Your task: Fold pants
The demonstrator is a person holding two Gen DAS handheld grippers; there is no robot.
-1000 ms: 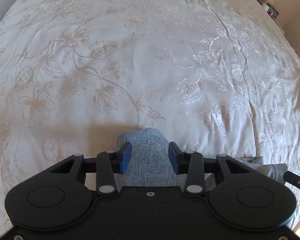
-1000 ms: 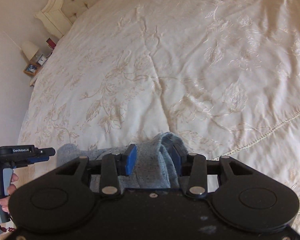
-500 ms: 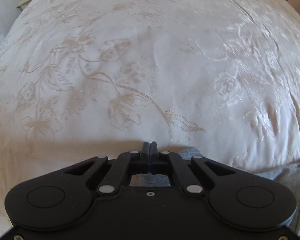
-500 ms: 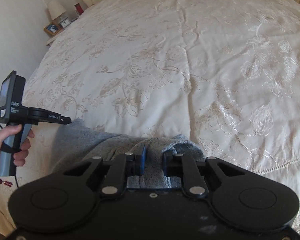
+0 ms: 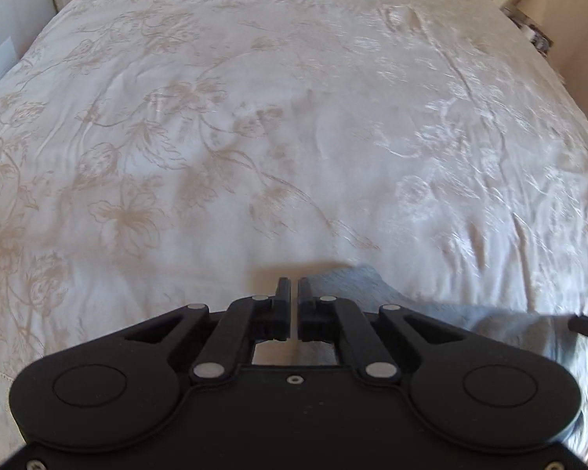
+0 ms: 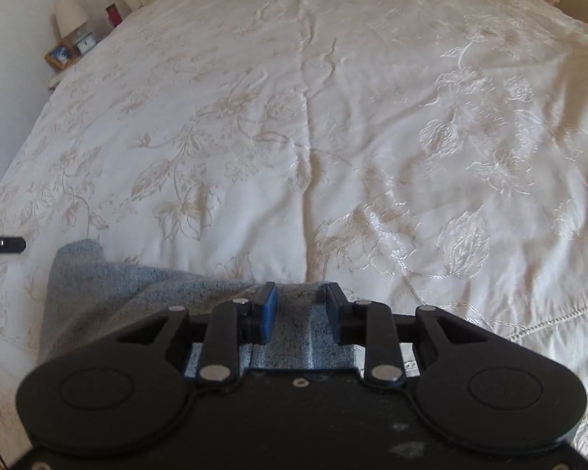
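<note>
Left wrist view: a cream bedspread [image 5: 254, 137] with embroidered flowers covers the bed; the left tool [image 5: 293, 286] has its jaws nearly together, gripping nothing; the grey knit pants [image 5: 356, 282] lie just right of it. Right wrist view: a nightstand [image 6: 64, 58] stands far left; the right tool [image 6: 300, 301], jaws apart, straddles a raised fold of the pants [image 6: 98, 278].

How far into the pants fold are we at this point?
Early. Nothing folded is visible: the grey pants lie bunched at the near edge of the bedspread. In hand: the right gripper stands open astride a ridge of the fabric, and the left gripper is nearly closed with the pants just beside it. Spreading and every fold remain.
</note>
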